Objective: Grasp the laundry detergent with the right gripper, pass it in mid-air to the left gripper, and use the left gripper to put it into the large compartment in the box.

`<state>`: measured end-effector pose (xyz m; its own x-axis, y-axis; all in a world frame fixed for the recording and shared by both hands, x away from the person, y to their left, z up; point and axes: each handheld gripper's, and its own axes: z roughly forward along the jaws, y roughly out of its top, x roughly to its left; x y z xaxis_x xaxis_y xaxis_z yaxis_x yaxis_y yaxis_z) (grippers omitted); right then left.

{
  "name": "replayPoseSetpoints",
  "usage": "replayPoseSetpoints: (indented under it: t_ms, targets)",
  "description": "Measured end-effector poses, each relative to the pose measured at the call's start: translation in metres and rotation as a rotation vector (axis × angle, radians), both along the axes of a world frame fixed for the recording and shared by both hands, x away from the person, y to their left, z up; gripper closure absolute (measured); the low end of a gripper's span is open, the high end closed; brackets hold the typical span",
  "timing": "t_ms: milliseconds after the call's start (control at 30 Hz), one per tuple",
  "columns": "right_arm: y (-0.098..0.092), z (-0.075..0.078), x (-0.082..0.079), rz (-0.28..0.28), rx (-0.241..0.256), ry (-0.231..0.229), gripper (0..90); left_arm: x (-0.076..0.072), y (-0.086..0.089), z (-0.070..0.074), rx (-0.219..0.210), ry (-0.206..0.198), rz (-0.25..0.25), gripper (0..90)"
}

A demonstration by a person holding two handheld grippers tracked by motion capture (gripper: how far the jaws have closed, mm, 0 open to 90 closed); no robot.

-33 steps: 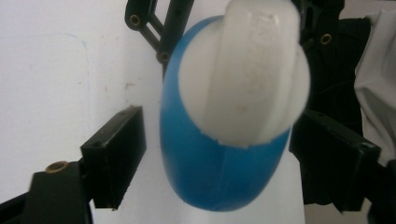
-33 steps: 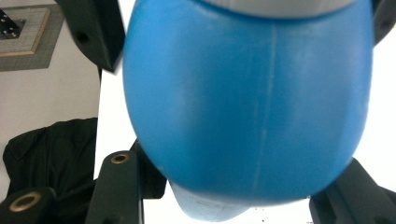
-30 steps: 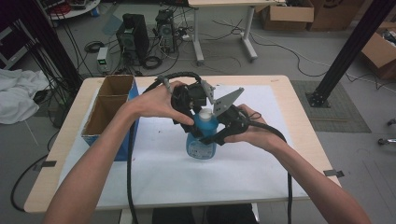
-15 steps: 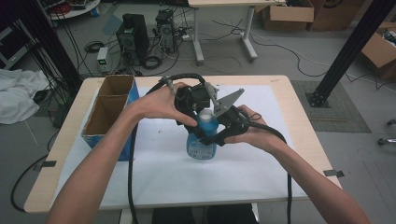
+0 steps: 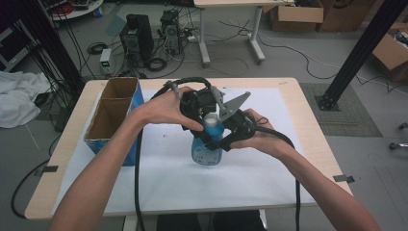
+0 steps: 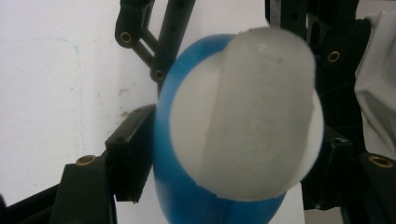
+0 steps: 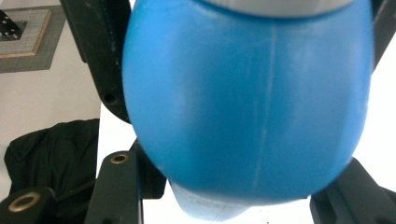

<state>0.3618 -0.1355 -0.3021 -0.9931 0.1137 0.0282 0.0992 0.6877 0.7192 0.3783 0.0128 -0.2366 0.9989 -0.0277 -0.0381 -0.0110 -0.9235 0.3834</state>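
In the high view, a blue bottle (image 5: pixel 207 147) stands upright on the white sheet (image 5: pixel 250 173) that covers the table (image 5: pixel 312 110), near its middle. Both hands meet over it. The left gripper (image 5: pixel 204 113) comes in from the left at the bottle's top, and the right gripper (image 5: pixel 222 137) comes in from the right at its upper body. An open cardboard box (image 5: pixel 113 118) sits at the table's left edge, well apart from the bottle.

In the left gripper view, the camera looks down on the bottle's white cap (image 6: pixel 254 116). The left gripper's (image 6: pixel 224 158) jaws sit close on either side of the cap, narrowed onto it and touching. The other gripper's black links show behind the bottle.

In the right gripper view, the bottle's blue body (image 7: pixel 243 98) bulges between the right gripper's (image 7: pixel 233 186) jaws, which press against both sides of it, closed on the bottle.
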Motion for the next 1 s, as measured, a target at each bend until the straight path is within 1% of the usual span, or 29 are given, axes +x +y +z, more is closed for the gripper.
replayPoseSetpoints:
  t_ms: [67, 100, 167, 200, 233, 333, 500, 600, 633, 667, 700, 733, 767, 833, 867, 933, 1000]
  targets:
    - [0.0002, -0.0001, 0.0, -0.001, 0.0, 0.002, 46.8, 0.0006, 0.0002, 0.0006, 0.008, -0.003, -0.005, 32.8]
    - [0.0003, -0.0001, 0.0001, 0.0, 0.0, 0.002, 46.8, -0.0001, 0.0002, 0.0002, -0.001, 0.0, 0.002, 33.0]
    - [0.0009, -0.0006, -0.0001, -0.003, -0.001, 0.003, 46.8, -0.0003, 0.0005, 0.001, 0.004, -0.004, -0.006, 35.3]
    - [0.0009, -0.0006, -0.0001, -0.003, -0.001, 0.003, 46.8, -0.0006, 0.0003, 0.0009, -0.003, -0.005, -0.005, 35.3]
    - [0.001, -0.0007, -0.0002, -0.002, -0.002, 0.002, 46.8, -0.0005, 0.0004, 0.0014, 0.002, -0.008, -0.014, 35.5]
    - [0.0015, -0.0013, -0.0003, 0.0, -0.003, 0.001, 46.8, -0.0009, 0.0008, 0.0011, 0.004, -0.008, -0.016, 36.6]
    - [0.0014, -0.0024, 0.0002, 0.012, 0.005, 0.002, 46.7, -0.0021, 0.0011, 0.0009, 0.0, -0.001, -0.004, 37.2]
    - [0.0016, -0.0029, 0.0003, 0.016, 0.008, 0.006, 46.5, -0.0029, 0.0015, 0.0013, 0.01, -0.008, -0.009, 37.4]
    - [0.0016, -0.0032, 0.0004, 0.02, 0.009, 0.003, 46.5, -0.0038, 0.0015, 0.001, 0.002, -0.01, -0.001, 37.5]
    - [0.0014, -0.0035, 0.0008, 0.026, 0.014, 0.002, 46.4, -0.0043, 0.0018, 0.0016, 0.006, -0.018, -0.002, 37.6]
    - [0.0014, -0.0035, 0.0008, 0.026, 0.014, 0.002, 46.4, -0.0043, 0.0018, 0.0016, 0.006, -0.018, -0.002, 37.6]
    - [0.0011, -0.0036, 0.0011, 0.028, 0.017, 0.0, 46.3, -0.0051, 0.0016, 0.0016, -0.003, -0.022, 0.004, 37.6]
    - [0.0007, -0.0035, 0.0011, 0.029, 0.02, -0.001, 46.3, -0.005, 0.0016, 0.0023, 0.004, -0.032, -0.003, 37.7]
    - [0.0002, -0.0038, 0.0014, 0.037, 0.024, -0.005, 46.1, -0.0062, 0.0009, 0.0018, 0.003, -0.024, 0.009, 37.8]
    - [-0.0002, -0.0047, 0.0015, 0.043, 0.025, -0.002, 45.9, -0.0067, 0.0004, 0.0016, 0.014, -0.026, 0.006, 37.8]
    - [-0.0006, -0.006, 0.0014, 0.044, 0.028, -0.007, 45.8, -0.0065, 0.0, 0.0014, 0.019, -0.032, 0.001, 37.9]
    - [-0.0009, -0.0069, 0.0015, 0.045, 0.03, -0.008, 45.8, -0.0077, -0.001, -0.0004, 0.014, -0.036, 0.012, 37.9]
